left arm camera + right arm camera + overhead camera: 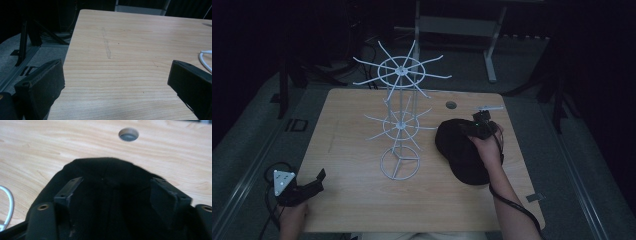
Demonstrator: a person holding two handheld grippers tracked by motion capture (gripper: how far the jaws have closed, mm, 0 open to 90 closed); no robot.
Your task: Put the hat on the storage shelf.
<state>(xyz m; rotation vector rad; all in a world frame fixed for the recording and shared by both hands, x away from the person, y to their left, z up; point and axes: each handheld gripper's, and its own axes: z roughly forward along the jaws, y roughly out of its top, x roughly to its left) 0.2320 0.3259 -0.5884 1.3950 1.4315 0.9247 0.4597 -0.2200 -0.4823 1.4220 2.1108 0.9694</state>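
Two claws on a light wooden surface (pixel 362 200), dim lighting. Left claw (pixel 314 181) sits at the near left corner, held by a hand (pixel 292 217); grey three-cornered plate (pixel 283 181) on top, cable (pixel 269 172) looping off the left edge. In the left gripper view its jaws stand wide apart with bare wood between them, nothing held. Left claw (pixel 115 80) points across the surface toward the far side; a bit of white wire (pixel 205 58) shows at the right edge there.

Right claw (pixel 477 127) is at the right side, held by the right hand (pixel 487 147), over a black cap (pixel 459 152) that lies on the surface just right of the rack. In the right gripper view the right claw (pixel 117 192) has its jaws apart, with the black cap (pixel 105 172) fabric filling the gap between and under them; cannot tell if they touch the cloth. Round cable hole (pixel 128 134) in the surface lies beyond the cap, same hole (pixel 451 105) in the high view.

White wire rack (pixel 401 117) stands upright mid-surface: ring base, centre pole, two tiers of radiating hooks, all bare. No containers seen. Grey floor and a metal frame (pixel 462 25) lie beyond the far edge.
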